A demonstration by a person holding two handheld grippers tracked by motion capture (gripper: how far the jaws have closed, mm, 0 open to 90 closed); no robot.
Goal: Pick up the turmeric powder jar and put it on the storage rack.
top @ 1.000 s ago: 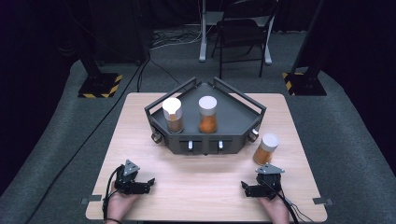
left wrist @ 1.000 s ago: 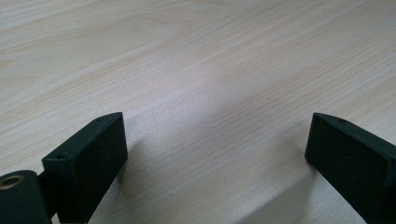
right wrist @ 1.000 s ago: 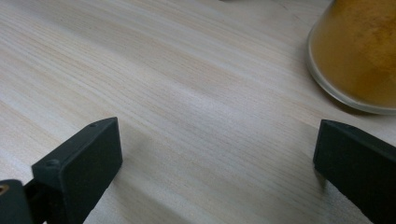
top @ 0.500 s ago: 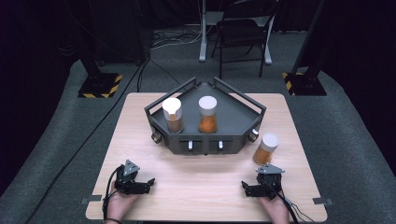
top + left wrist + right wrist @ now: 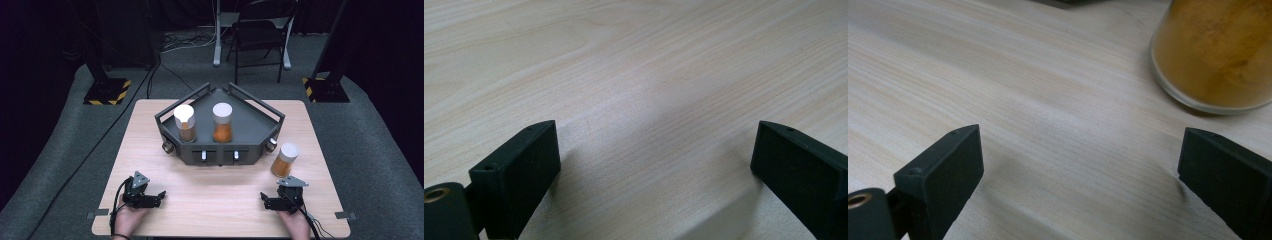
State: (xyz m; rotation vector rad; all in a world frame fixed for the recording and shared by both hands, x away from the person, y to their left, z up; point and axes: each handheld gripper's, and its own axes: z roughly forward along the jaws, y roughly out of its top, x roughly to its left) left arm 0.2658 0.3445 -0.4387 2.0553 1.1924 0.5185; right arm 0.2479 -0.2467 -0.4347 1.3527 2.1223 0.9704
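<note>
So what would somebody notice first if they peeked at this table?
Probably the dark five-sided metal tray mid-table, holding two white-lidded glass jars of brown and orange powder. A third white-lidded jar of orange powder stands on the pale wooden table to its right, near the open right gripper.

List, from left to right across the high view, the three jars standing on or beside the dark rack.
Brown-filled jar on the rack's left → orange-filled jar at its middle → yellow-orange jar on the table, right of the rack.

Tool (image 5: 1080, 165) jaws wide apart w/ jar (image 5: 1215, 52) near.
</note>
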